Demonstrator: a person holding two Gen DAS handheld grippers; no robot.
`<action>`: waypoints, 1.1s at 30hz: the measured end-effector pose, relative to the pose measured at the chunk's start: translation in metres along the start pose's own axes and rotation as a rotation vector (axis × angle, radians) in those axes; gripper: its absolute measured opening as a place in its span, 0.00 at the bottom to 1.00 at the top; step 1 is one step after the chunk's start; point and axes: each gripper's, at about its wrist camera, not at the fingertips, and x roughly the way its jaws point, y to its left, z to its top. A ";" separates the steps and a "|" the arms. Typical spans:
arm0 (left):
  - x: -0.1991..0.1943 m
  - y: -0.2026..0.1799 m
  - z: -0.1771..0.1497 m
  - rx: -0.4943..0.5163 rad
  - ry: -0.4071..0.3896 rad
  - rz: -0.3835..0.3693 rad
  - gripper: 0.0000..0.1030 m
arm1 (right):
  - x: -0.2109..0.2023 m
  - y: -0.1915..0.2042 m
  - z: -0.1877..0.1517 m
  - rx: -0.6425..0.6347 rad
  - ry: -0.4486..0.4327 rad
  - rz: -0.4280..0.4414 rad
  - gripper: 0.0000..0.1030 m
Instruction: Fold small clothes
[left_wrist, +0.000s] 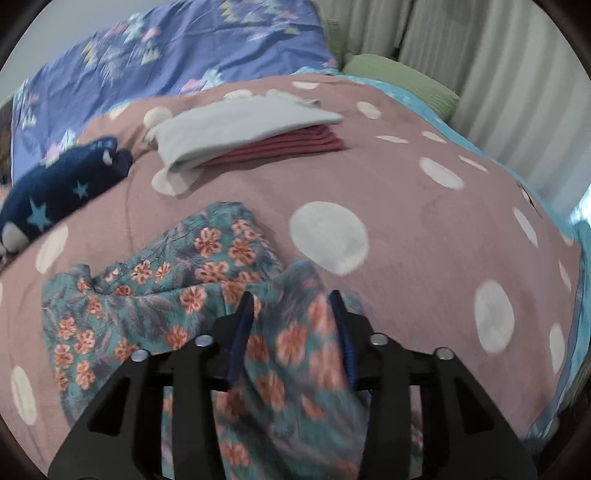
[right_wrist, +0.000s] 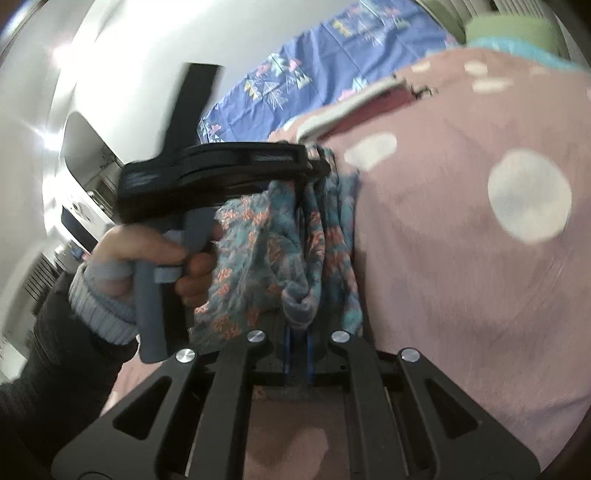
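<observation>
Floral garment (left_wrist: 207, 280): thin, limp, light cloth, crumpled on the spotted blanket (left_wrist: 406, 206) in front of the folded pile (left_wrist: 251, 129); left gripper (left_wrist: 293, 306) parted with cloth loose between, right gripper (right_wrist: 298, 341) pinching a bunched edge; best taken by corners or hem.

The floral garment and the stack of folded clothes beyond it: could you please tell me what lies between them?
Only bare pink spotted blanket separates the floral garment from the folded stack, as the left wrist view shows.
</observation>
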 end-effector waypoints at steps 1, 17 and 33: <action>-0.008 -0.003 -0.003 0.017 -0.011 0.003 0.47 | -0.001 -0.003 -0.003 0.016 0.009 0.013 0.06; -0.143 0.009 -0.188 0.126 -0.043 0.173 0.61 | -0.006 -0.004 0.001 0.087 0.041 0.075 0.06; -0.129 0.049 -0.219 -0.037 -0.069 0.368 0.62 | -0.017 -0.015 0.006 0.176 0.095 0.106 0.05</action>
